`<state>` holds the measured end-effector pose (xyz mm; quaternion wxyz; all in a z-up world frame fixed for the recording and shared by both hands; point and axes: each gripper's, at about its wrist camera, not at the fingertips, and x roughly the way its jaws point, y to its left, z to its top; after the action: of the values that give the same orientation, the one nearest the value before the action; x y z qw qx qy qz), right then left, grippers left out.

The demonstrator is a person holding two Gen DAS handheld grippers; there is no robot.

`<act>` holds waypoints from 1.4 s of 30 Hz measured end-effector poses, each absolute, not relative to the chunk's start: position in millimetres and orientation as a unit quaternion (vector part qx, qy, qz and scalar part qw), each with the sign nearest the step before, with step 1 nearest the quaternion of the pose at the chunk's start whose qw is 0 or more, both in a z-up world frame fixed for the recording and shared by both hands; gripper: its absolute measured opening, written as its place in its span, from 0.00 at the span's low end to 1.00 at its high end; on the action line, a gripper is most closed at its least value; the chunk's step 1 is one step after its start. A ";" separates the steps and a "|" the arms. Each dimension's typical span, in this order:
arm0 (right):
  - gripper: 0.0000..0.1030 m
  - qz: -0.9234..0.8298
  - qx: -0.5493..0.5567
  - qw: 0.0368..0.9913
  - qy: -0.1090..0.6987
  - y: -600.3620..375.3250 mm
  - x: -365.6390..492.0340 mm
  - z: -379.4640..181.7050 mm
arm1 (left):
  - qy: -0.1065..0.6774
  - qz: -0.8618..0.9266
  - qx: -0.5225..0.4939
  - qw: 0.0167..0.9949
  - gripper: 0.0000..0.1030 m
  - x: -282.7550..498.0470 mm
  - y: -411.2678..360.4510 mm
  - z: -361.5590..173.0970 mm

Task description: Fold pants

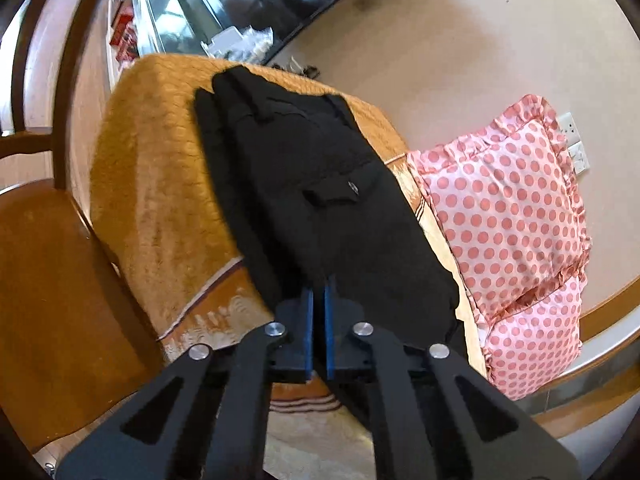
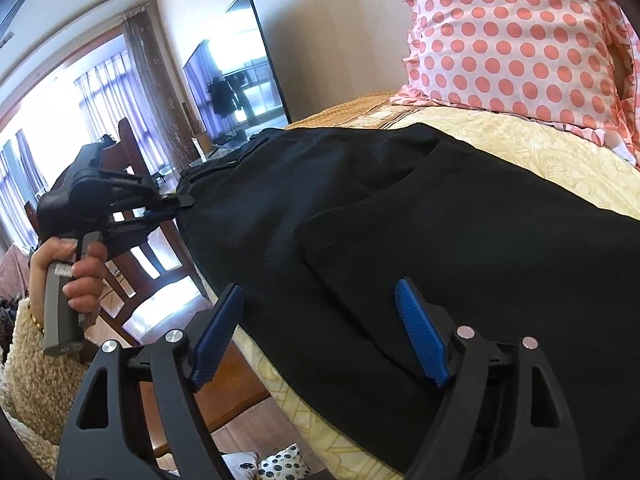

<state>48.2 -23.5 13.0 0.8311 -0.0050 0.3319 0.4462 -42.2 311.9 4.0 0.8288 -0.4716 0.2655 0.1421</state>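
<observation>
Left gripper (image 1: 319, 312): lower centre of its frame, 2 blue pads nearly closed, pinching the black pants' edge.
Right gripper (image 2: 320, 332): lower centre, jaws spread wide, holding nothing, hovering over the cloth.
Pants (image 2: 400, 220): spread across the yellow bedcover (image 2: 540, 152).
Pillow (image 2: 512, 40): polka-dot, upper right.
Chair (image 1: 48, 300): lower left.

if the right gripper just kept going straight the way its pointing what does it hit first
Most likely the black pants. The right gripper has its jaws open just over the near part of the fabric, which fills the line ahead. The polka-dot pillow lies well beyond. Depth is hard to judge in the fisheye view.
</observation>
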 end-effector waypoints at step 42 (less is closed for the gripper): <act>0.79 0.449 -0.013 0.837 0.311 -26.5 38.4 10.2 | 0.280 0.122 -0.533 0.789 0.46 -9.0 355.6 2.5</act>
<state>38.4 -26.5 10.2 0.8374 -0.0133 0.3111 0.4492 -9.0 355.6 2.5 0.7893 -0.5326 0.2801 0.1220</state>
